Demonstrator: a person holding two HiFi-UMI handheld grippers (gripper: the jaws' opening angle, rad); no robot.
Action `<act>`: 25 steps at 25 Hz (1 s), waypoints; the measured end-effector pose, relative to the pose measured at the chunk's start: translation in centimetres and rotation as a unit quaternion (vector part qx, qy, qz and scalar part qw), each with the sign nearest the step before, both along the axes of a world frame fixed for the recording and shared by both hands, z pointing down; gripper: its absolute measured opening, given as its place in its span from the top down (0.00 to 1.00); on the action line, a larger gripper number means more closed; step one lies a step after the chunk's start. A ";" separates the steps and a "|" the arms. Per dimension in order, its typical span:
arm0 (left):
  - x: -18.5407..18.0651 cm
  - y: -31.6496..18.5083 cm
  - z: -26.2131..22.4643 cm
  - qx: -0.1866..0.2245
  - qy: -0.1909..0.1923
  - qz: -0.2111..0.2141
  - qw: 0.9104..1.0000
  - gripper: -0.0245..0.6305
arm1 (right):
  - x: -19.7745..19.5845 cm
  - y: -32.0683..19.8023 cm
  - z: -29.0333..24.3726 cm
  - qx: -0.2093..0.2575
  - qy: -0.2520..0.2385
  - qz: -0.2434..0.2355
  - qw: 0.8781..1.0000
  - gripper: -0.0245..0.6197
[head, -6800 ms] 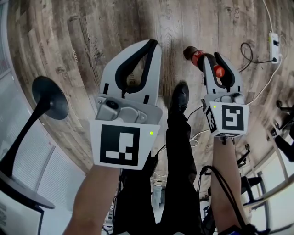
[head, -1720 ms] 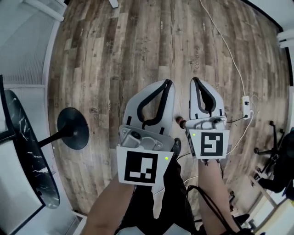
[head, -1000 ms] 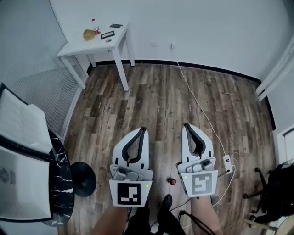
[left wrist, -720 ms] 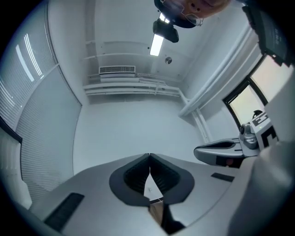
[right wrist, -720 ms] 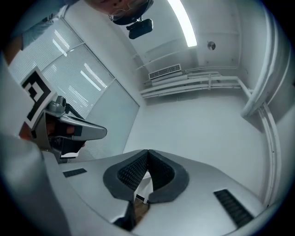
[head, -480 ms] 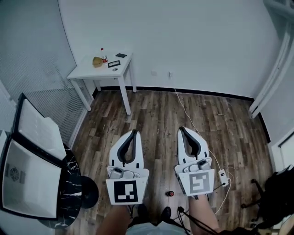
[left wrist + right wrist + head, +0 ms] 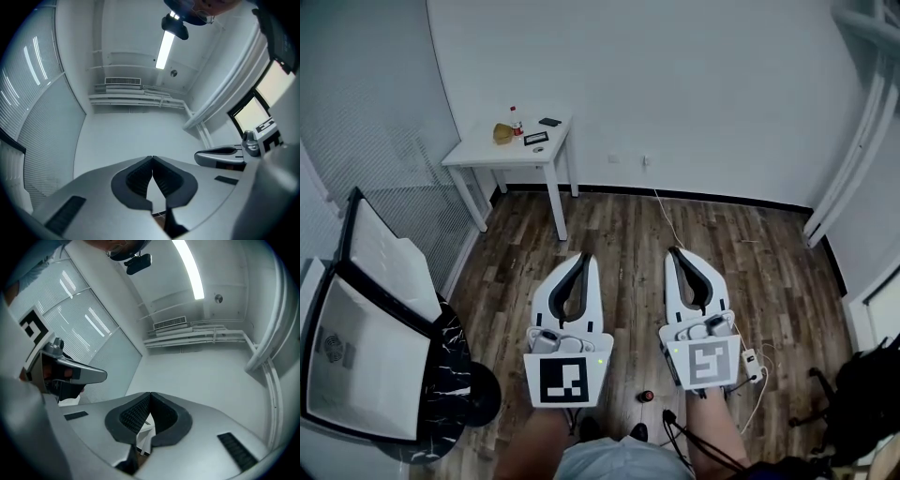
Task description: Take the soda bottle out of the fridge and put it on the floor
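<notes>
The soda bottle (image 7: 647, 397) stands upright on the wood floor, seen from above as a small dark shape with a red cap, between my two forearms and just ahead of my feet. No gripper touches it. My left gripper (image 7: 585, 256) is held out over the floor, shut and empty, its tips meeting (image 7: 152, 158). My right gripper (image 7: 674, 251) is level with it on the right, also shut with nothing between its pads (image 7: 150, 394). The small white fridge (image 7: 352, 352) sits at the far left with its door (image 7: 380, 258) hanging open.
The fridge rests on a black marbled round table (image 7: 445, 380). A white side table (image 7: 511, 150) with small items stands by the back wall. A white cable and power strip (image 7: 757, 366) lie on the floor to the right. A dark chair (image 7: 862, 394) is at the right edge.
The right gripper held the bottle low over the floor, then let it go. Since then both grippers and the head view have risen, and the bottle stays standing on the floor below.
</notes>
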State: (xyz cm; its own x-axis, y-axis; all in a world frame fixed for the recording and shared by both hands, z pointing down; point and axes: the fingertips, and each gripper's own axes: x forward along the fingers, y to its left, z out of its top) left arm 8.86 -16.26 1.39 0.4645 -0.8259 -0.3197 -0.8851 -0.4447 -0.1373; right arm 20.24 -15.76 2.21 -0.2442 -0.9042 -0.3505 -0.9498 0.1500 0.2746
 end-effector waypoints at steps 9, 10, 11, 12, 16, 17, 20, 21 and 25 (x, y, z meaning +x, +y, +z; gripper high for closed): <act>-0.2 0.4 -1.4 0.018 -0.008 0.008 1.000 0.94 | -0.7 0.2 -1.2 0.015 0.003 0.003 1.000 0.94; -0.2 0.4 -1.6 0.021 -0.008 0.009 1.000 0.94 | -0.8 0.2 -1.3 0.017 0.003 0.003 1.000 0.94; -0.2 0.4 -1.7 0.025 -0.007 0.009 1.000 0.94 | -0.9 0.2 -1.4 0.019 0.003 0.002 1.000 0.94; -0.3 0.4 -1.8 0.028 -0.007 0.010 1.000 0.94 | -1.0 0.2 -1.5 0.021 0.003 0.002 1.000 0.94; -0.5 0.4 -1.9 0.033 -0.014 0.011 0.999 0.94 | -1.5 0.1 -1.7 0.026 0.008 0.000 1.000 0.94; -0.5 0.4 -2.0 0.033 -0.015 0.012 0.999 0.94 | -1.6 0.1 -1.7 0.026 0.009 0.000 1.000 0.94; -0.4 0.4 -2.2 0.038 -0.020 0.013 0.999 0.94 | -1.7 0.1 -1.9 0.028 0.011 0.000 1.000 0.94; -0.4 0.4 -2.2 0.038 -0.020 0.013 0.999 0.94 | -1.7 0.1 -1.9 0.029 0.010 0.000 1.000 0.94; -0.6 0.5 -2.2 0.038 -0.016 0.013 0.999 0.94 | -2.3 0.3 -1.6 0.012 0.012 -0.010 1.000 0.94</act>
State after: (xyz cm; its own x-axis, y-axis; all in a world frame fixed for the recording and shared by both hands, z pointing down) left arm 8.28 -15.79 -0.82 0.4973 -0.7866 -0.3660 -0.8675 -0.4551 -0.2007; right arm 17.92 -15.47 0.59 -0.2710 -0.8904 -0.3657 -0.9398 0.1627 0.3004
